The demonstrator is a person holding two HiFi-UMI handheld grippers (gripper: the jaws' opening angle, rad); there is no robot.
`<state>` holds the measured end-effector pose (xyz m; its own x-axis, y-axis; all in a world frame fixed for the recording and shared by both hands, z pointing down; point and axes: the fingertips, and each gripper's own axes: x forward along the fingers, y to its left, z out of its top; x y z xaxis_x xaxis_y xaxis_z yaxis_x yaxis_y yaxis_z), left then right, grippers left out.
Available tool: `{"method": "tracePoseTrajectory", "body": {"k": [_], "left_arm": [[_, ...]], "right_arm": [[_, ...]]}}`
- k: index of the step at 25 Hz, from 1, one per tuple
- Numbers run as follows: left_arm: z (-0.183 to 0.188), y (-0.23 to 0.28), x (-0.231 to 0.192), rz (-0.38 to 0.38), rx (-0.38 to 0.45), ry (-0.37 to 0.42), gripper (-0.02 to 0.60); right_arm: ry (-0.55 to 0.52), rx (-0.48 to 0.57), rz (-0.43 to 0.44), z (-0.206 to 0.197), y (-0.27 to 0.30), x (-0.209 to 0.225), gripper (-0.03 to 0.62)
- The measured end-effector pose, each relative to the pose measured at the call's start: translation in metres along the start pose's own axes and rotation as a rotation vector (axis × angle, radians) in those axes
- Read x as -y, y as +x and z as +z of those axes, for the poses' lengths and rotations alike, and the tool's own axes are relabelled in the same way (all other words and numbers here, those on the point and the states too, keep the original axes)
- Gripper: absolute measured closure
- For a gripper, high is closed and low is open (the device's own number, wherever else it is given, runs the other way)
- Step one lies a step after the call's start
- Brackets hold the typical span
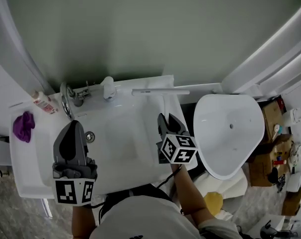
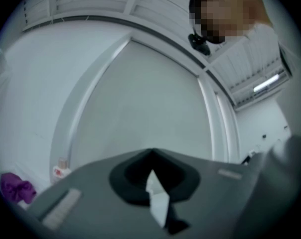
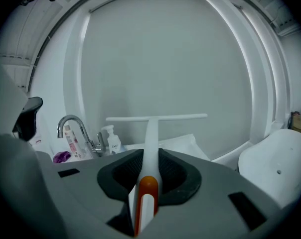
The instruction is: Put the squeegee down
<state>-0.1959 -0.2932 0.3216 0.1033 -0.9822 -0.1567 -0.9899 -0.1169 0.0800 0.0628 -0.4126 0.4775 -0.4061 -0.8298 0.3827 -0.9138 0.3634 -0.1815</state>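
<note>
Currently seeing left claw (image 1: 74, 125), lower left, shut and empty over sink (image 1: 121, 133). Centre: right claw (image 1: 167, 119) clamped on squeegee (image 1: 153, 91) handle, blade at sink's back edge, contact unclear. Not put down yet; left to lower, rest, release.

One squeegee (image 1: 153, 91), one sink (image 1: 125, 138), one faucet (image 1: 73, 94), one toilet (image 1: 230, 128), one purple cloth (image 1: 23, 126).
</note>
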Motion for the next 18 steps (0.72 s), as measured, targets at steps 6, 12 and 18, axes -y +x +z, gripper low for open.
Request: {"method": "tracePoseTrajectory", "body": {"k": [6,12,18], "left_arm": [[-0.003,-0.002,0.007,0.072,-0.010,0.019,0.574],[-0.006,-0.004,0.010,0.138,-0.021,0.039,0.574],[-0.010,-0.004,0.014,0.185,-0.039,0.060,0.574]], "right_arm": [[-0.007,-0.086,0.027,-0.022,0.027,0.018,0.505],[0.000,-0.155,0.048,-0.040,0.054,0.031,0.505],[0.005,-0.210,0.056,-0.056,0.079,0.043,0.505]]}}
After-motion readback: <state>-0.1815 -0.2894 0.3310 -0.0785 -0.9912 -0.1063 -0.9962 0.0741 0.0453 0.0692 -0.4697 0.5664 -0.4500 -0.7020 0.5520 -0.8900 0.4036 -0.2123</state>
